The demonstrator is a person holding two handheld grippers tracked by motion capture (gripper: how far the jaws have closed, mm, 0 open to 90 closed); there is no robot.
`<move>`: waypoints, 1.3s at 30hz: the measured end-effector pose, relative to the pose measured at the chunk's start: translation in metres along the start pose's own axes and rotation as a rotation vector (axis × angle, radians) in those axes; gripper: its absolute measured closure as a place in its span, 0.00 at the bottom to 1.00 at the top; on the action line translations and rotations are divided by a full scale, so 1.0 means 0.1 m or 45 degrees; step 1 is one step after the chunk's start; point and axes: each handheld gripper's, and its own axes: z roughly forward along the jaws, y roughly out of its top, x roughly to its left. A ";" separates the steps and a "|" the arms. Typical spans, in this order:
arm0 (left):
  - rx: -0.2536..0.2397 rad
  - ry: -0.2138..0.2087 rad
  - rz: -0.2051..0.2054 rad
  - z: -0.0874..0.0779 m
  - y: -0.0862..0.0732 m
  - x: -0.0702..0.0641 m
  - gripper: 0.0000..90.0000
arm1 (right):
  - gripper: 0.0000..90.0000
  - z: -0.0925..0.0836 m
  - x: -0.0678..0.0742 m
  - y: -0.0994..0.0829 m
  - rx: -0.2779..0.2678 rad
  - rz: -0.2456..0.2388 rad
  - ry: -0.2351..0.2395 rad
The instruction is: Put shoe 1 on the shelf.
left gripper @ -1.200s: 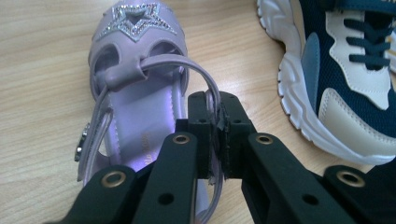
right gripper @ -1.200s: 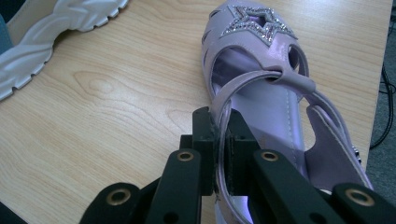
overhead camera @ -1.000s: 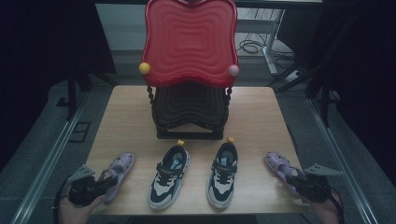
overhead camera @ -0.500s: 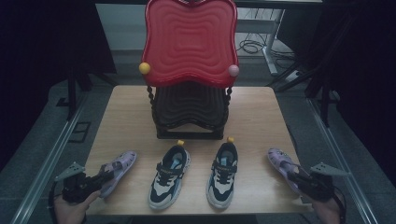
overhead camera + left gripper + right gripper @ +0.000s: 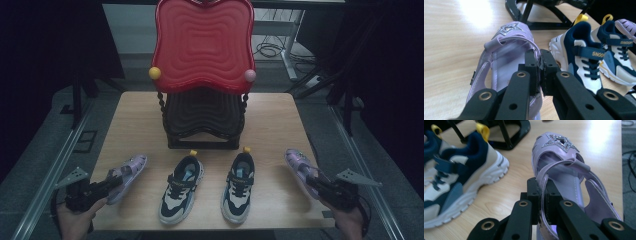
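Gripping left: left gripper (image 5: 116,181), jaws narrow, pinches the side strap of the left lilac sandal (image 5: 125,175) at the table's (image 5: 135,125) near left edge.
Gripping right: right gripper (image 5: 312,181) clamps the side rim of the right lilac sandal (image 5: 299,164) at the near right edge.
Sandal make: glossy lilac straps, glittery silver star (image 5: 509,28) on each toe.
Hidden: sandal heels cut off behind the black jaws.
Between: two navy-and-white sneakers (image 5: 182,187), chunky soles, yellow heel loops.
Far: black ribbed stand (image 5: 202,117), empty, under a red wavy tray (image 5: 202,45).
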 end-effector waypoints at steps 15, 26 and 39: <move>-0.048 -0.057 0.026 0.08 0.22 -0.09 0.96 | 0.95 0.08 0.12 0.24 -0.108 -0.017 0.082; -0.090 -0.097 0.066 0.16 0.40 -0.22 0.96 | 0.95 0.21 0.33 0.44 -0.138 -0.093 0.167; -0.119 -0.153 0.104 0.26 0.55 -0.38 0.96 | 0.95 0.30 0.51 0.52 -0.169 -0.146 0.262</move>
